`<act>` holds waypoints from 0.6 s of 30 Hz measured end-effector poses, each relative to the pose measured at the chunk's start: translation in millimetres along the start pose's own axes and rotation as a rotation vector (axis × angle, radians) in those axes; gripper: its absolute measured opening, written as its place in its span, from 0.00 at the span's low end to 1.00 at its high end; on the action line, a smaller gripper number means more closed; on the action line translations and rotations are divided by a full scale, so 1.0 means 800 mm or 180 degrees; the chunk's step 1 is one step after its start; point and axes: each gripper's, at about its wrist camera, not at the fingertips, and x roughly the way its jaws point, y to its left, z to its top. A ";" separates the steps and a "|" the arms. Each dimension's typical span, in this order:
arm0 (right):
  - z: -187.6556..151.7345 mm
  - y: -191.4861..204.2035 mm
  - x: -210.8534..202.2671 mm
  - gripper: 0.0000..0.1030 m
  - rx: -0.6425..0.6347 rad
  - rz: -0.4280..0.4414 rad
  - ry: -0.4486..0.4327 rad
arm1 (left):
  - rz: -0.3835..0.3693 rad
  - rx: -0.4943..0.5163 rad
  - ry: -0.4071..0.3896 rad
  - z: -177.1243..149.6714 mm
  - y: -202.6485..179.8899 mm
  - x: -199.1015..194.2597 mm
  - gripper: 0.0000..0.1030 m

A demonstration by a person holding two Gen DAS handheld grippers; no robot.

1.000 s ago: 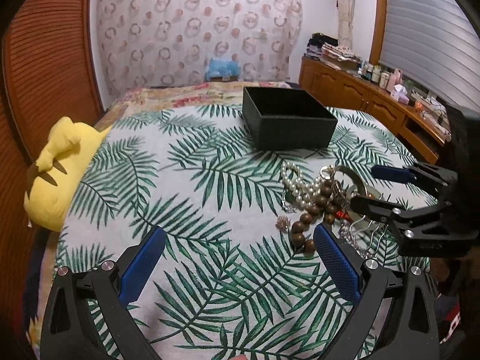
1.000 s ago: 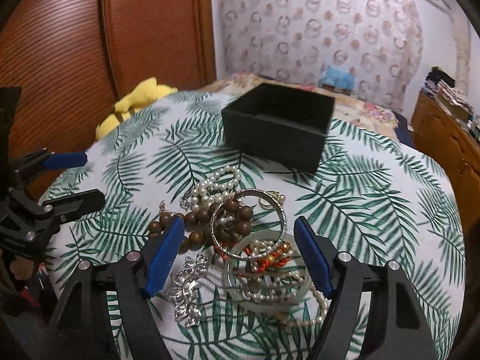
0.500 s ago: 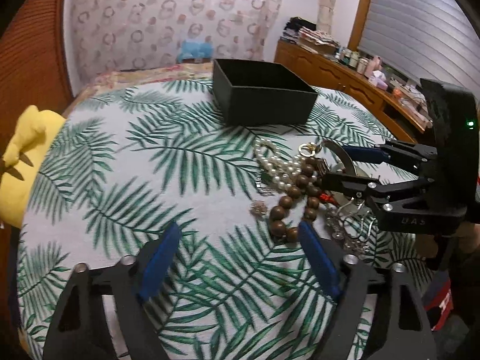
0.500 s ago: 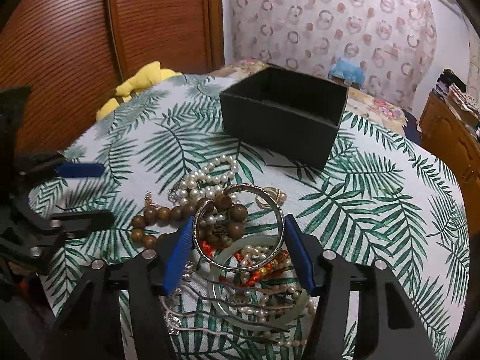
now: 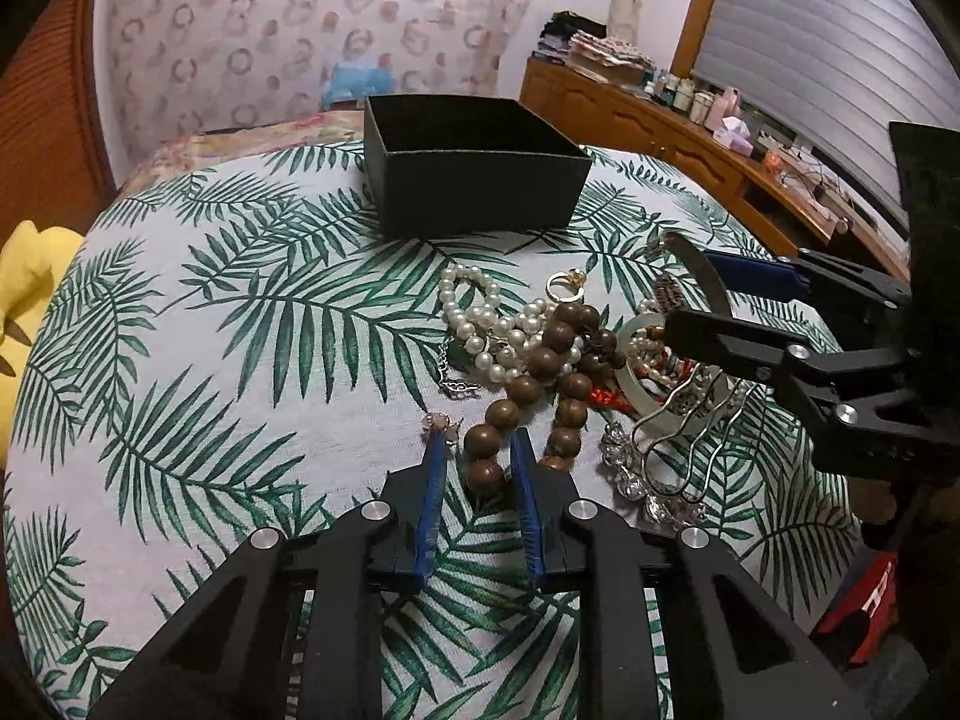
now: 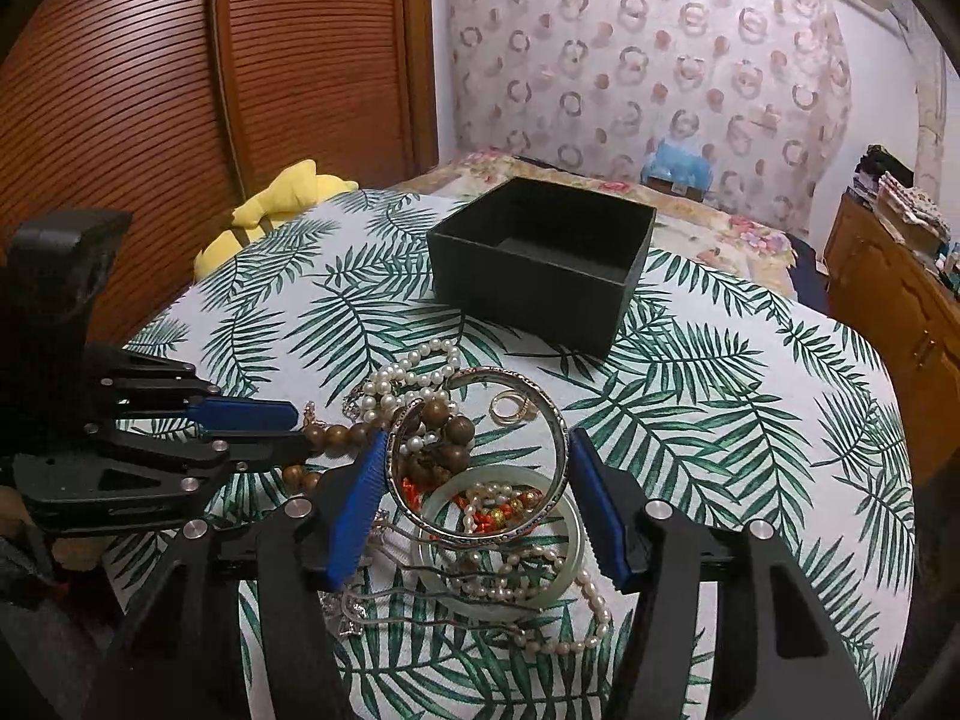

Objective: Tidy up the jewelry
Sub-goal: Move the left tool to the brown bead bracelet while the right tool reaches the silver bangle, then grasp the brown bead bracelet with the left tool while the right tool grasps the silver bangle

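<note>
Two grippers work over the heap of jewelry on the leaf-print tablecloth [image 5: 240, 312]. The left gripper [image 5: 478, 450] has just been closing, and its blue pads now sit on both sides of the lowest beads of the wooden bead bracelet [image 5: 543, 360]; the pads seem to touch the beads, so it grips this strand at its near end. The right gripper [image 6: 471, 450] has its jaws half spread around the silver bangle [image 6: 561, 432]; each pad meets the ring's outer edge, so it holds the bangle, which stands tilted above the heap.

The wooden bracelet has big round brown beads and lies in a loop. A white pearl strand [image 5: 480, 324] is tangled with it on the far side. A pale green jade bangle [image 6: 564, 576] lies flat under the silver one, with red-orange beads and small pearls inside it. A thin wavy metal hairpin [image 5: 690, 432] and a sparkling crystal piece [image 5: 624, 462] lie on the near side of the heap, and a small gold ring [image 5: 564, 287] lies on its far side.

Behind the heap stands an open black box [image 5: 480, 192], apart from the jewelry. A yellow plush toy [image 6: 282, 198] lies at the table's edge, and a wooden sideboard [image 5: 660, 126] stands along the wall.
</note>
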 end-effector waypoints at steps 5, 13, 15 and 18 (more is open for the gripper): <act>-0.001 -0.001 0.000 0.61 0.0003 -0.0027 0.0007 | 0.0024 0.0043 0.0065 0.008 0.000 0.014 0.20; -0.004 -0.008 -0.006 0.61 0.0035 -0.0062 -0.0009 | 0.0074 0.0208 0.0023 0.008 -0.012 0.012 0.12; -0.004 -0.008 -0.007 0.61 0.0038 -0.0064 -0.0018 | 0.0052 0.0212 -0.0090 0.008 -0.014 -0.001 0.12; -0.003 -0.009 -0.009 0.61 0.0046 -0.0062 -0.0028 | -0.0039 0.0218 -0.0261 0.013 -0.019 -0.026 0.12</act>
